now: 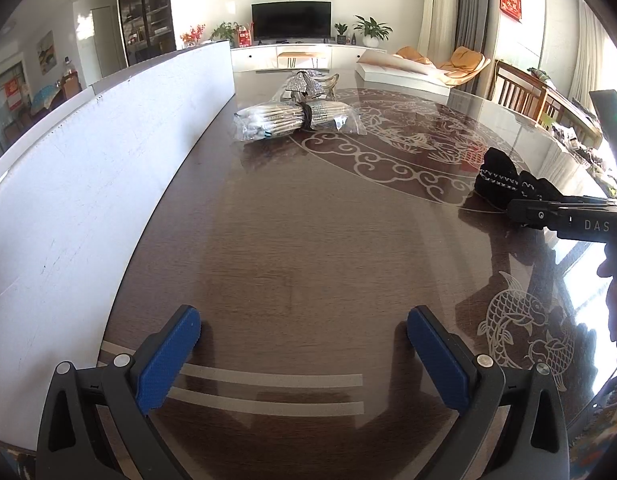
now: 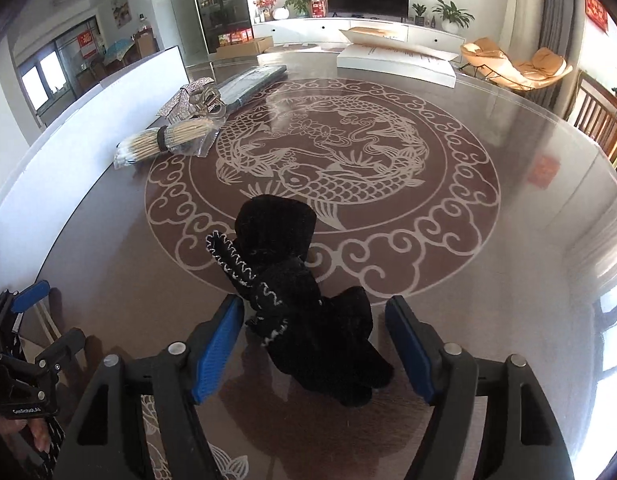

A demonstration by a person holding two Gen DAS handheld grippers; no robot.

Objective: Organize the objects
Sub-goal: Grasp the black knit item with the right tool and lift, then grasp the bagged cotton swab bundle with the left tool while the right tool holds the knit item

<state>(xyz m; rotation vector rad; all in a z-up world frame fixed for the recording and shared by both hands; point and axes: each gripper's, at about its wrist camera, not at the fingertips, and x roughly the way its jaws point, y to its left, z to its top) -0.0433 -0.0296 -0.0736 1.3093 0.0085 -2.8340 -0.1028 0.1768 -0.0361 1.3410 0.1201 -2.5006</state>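
A black knitted glove (image 2: 304,300) with white stitching lies on the round brown table (image 2: 508,280); it also shows in the left wrist view (image 1: 508,180). My right gripper (image 2: 314,348) is open, its blue pads on either side of the glove's near end, apart from it. My left gripper (image 1: 304,356) is open and empty, low over bare table near the front edge. A clear bag of cotton swabs (image 1: 292,120) bound with a black band lies at the far left of the table, also seen in the right wrist view (image 2: 164,142).
A long white box (image 1: 88,168) runs along the table's left side. Behind the swabs lie a glittery strap item (image 2: 196,96) and a flat dark packet (image 2: 252,80). A white flat box (image 2: 396,64) sits at the far edge. Wooden chairs (image 2: 600,116) stand at right.
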